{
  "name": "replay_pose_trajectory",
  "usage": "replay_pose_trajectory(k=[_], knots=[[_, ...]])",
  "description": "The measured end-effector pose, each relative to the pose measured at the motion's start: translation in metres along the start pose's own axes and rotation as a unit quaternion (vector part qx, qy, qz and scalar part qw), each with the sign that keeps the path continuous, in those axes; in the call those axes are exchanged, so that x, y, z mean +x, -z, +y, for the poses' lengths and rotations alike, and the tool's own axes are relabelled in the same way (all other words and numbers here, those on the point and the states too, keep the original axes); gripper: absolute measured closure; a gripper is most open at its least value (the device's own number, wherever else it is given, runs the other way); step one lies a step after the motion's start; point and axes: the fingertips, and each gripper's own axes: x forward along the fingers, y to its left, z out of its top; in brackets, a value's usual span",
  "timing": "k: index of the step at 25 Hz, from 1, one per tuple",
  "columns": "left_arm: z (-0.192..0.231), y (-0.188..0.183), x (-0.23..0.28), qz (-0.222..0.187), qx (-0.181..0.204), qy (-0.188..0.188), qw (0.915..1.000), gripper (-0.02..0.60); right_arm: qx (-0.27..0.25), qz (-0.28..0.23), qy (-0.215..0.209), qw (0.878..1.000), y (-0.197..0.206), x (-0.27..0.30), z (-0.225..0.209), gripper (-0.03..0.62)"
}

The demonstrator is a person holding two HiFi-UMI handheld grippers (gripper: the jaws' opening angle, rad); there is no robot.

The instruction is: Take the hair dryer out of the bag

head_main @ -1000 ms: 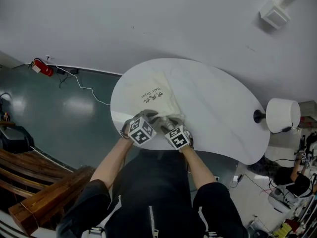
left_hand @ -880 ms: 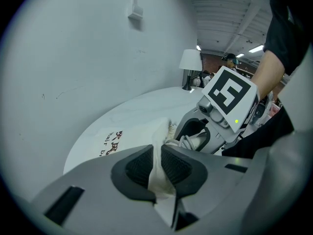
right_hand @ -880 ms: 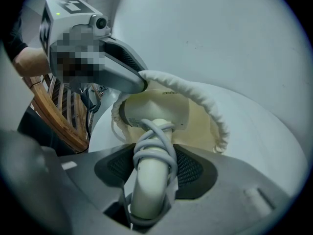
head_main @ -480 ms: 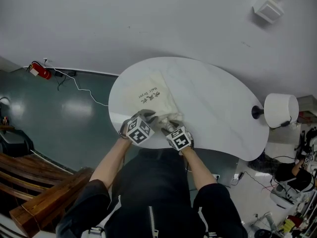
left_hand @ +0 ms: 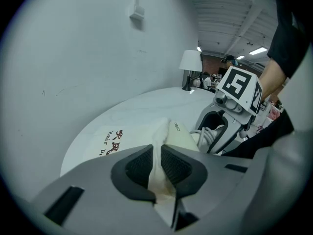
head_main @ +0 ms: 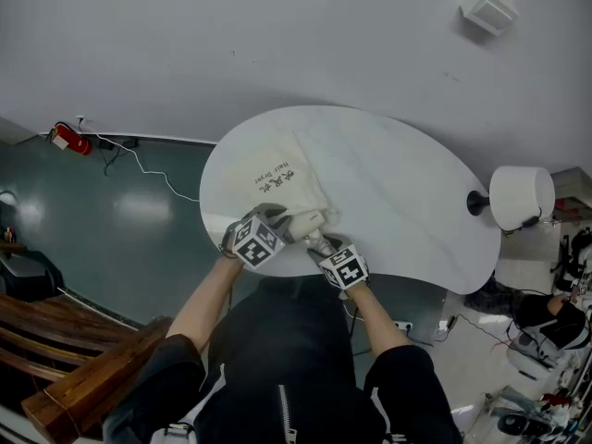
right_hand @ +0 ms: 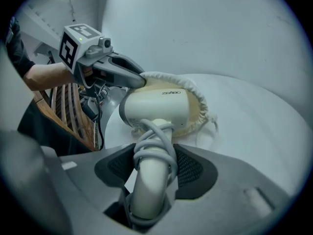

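A cream drawstring bag [head_main: 277, 174] with dark print lies on the white table [head_main: 407, 202]. My left gripper [left_hand: 157, 163] is shut on the fabric at the bag's mouth [left_hand: 164, 131], near the table's front edge. A white hair dryer [right_hand: 156, 106] sticks out of the gathered opening [right_hand: 198, 106], its body mostly outside the bag. My right gripper [right_hand: 155, 168] is shut on the dryer's handle [right_hand: 149, 190], which has the grey cord wound round it. In the head view the right gripper [head_main: 321, 240] sits just right of the left gripper [head_main: 287, 229].
A lamp with a white shade [head_main: 521, 195] stands at the table's right end. A grey wall runs behind the table. A wooden bench [head_main: 83, 368] stands on the floor at lower left, and a red object [head_main: 63, 138] with a cable lies by the wall.
My right gripper has moved right and toward the table's front edge with the dryer's handle, drawing the dryer further out of the bag. The left gripper has kept its place on the bag.
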Motion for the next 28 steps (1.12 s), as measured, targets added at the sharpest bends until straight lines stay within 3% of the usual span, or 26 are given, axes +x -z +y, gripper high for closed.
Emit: replay_pose_trajectory(k=[15, 24, 28], knots=[[-0.007, 0.009, 0.002, 0.002, -0.01, 0.001, 1.0, 0.534, 0.062, -0.07, 0.019, 0.996, 0.012, -0.063, 0.005, 0.365], [-0.025, 0.025, 0.011, 0.018, -0.007, 0.034, 0.9992, 0.507, 0.117, -0.135, 0.021, 0.984, -0.013, -0.091, -0.009, 0.365], [-0.034, 0.026, 0.004, 0.004, -0.016, 0.035, 0.9993, 0.48, 0.142, -0.167, 0.022, 0.975, -0.026, -0.101, -0.013, 0.365]])
